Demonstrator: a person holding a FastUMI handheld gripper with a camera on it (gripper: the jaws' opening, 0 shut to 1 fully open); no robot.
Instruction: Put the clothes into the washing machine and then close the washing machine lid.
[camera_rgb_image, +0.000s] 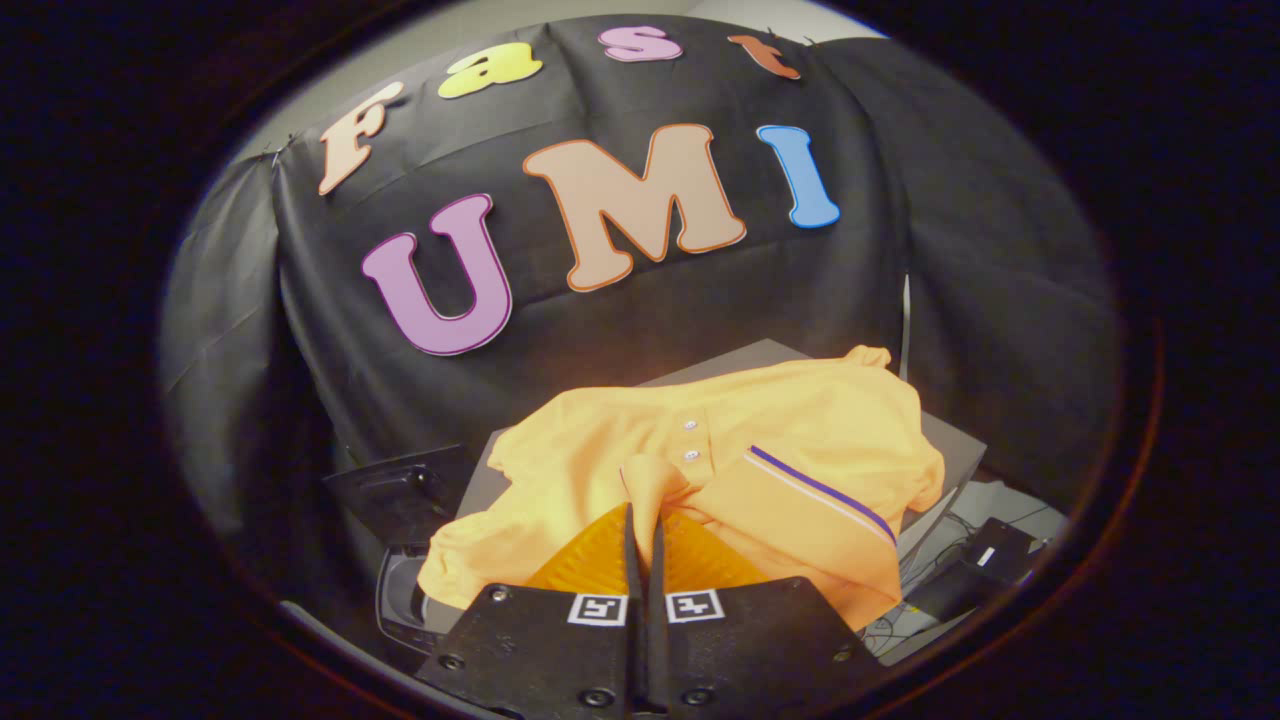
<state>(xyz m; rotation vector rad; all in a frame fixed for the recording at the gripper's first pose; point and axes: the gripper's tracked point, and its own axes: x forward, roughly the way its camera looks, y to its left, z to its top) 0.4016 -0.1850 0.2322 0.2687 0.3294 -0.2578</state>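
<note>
An orange polo shirt (760, 440) with two white buttons and a purple-striped collar is draped over the grey top of the washing machine (950, 445). My gripper (645, 515) is shut on a fold of the shirt's placket, which sticks up between the two fingertips. The rest of the shirt spreads out just ahead of and beside the fingers. To the left, below the shirt's sleeve, a dark raised lid (400, 490) and part of the machine's opening (400, 600) show.
Black cloth walls stand close behind and on both sides of the machine. On the right, beside the machine, lie a black box (975, 570) and several cables on a pale floor.
</note>
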